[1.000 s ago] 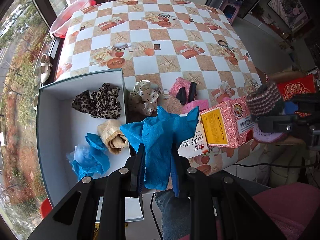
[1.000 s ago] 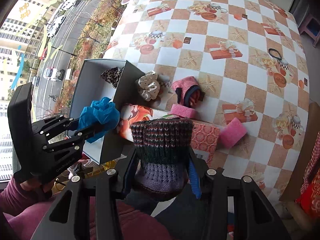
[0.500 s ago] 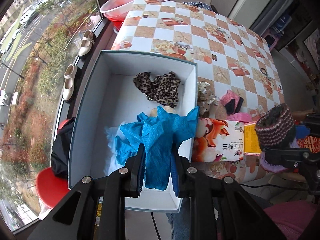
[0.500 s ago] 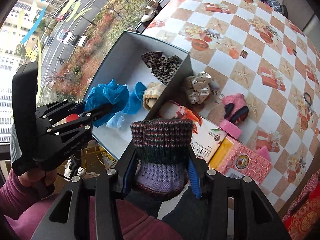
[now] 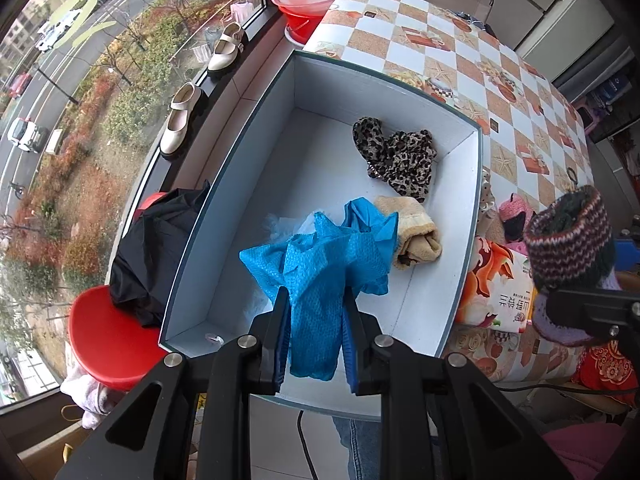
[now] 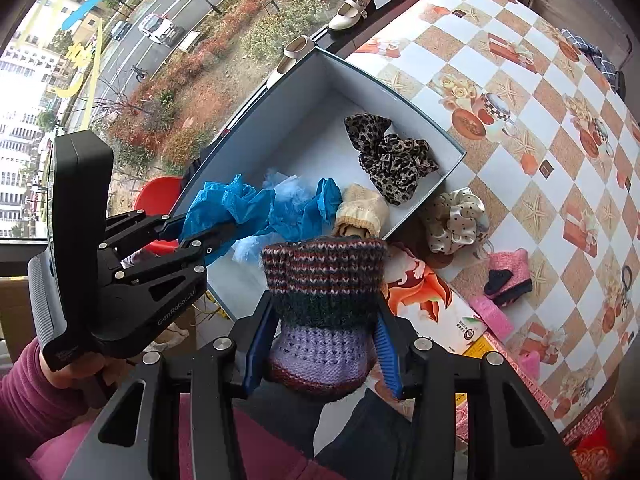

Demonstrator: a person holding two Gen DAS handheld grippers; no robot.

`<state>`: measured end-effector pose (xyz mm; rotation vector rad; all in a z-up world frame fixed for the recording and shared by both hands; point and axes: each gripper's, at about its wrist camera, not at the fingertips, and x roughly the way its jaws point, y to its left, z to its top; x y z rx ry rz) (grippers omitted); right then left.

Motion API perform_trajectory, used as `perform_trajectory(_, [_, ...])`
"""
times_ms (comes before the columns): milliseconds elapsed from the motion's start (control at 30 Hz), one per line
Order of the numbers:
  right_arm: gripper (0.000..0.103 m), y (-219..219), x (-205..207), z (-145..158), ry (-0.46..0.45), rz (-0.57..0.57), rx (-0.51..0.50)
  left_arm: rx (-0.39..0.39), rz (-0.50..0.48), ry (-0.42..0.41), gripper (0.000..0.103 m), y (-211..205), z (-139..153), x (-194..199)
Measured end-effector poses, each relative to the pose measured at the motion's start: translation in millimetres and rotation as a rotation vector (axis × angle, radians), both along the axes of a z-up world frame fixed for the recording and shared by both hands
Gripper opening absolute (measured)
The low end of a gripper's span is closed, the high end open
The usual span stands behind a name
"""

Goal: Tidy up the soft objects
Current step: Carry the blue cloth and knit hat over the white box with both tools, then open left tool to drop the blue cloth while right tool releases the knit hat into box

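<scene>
My left gripper (image 5: 316, 308) is shut on a crumpled blue cloth (image 5: 324, 268) and hangs over the near part of the white box (image 5: 256, 128). Inside the box lie a leopard-print scrunchie (image 5: 396, 156), a beige rolled cloth (image 5: 416, 232) and a pale blue piece (image 6: 284, 188). My right gripper (image 6: 324, 340) is shut on a striped knitted piece (image 6: 324, 292), held above the box's near right corner. From the right wrist view the left gripper (image 6: 200, 236) shows at the left with the blue cloth (image 6: 228, 208).
On the checkered table (image 6: 520, 92) right of the box lie a polka-dot scrunchie (image 6: 456, 220), a pink and black knitted item (image 6: 508, 276), a pink sponge (image 6: 492, 316) and a printed packet (image 6: 436, 304). A red stool (image 5: 108, 340) with black fabric (image 5: 160, 248) stands left of the box.
Both grippers have moved left from over the table items to over the box, rolling as they went. Each still holds its item.
</scene>
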<state>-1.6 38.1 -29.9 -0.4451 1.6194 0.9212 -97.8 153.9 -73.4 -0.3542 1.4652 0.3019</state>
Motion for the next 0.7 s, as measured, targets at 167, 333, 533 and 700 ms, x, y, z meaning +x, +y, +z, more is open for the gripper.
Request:
perform_trajectory(167, [0.048, 13.4, 0.0, -4.6, 0.001, 0.024, -0.007, -0.003, 0.032, 0.01, 0.025, 9.2, -6.2, -1.0])
perform_trajectory(333, [0.048, 23.8, 3.3, -11.5, -0.003, 0.041, -0.019, -0.011, 0.058, 0.014, 0.025, 16.7, -11.1, 1.2])
perform_trajectory(533, [0.048, 38.5, 13.8, -18.5, -0.01, 0.041, -0.024, -0.011, 0.063, 0.014, 0.025, 20.0, -13.4, 5.7])
perform_trajectory(700, [0.048, 48.3, 18.5, -25.3, -0.007, 0.04, -0.029, -0.017, 0.065, 0.018, 0.025, 20.8, -16.5, 9.0])
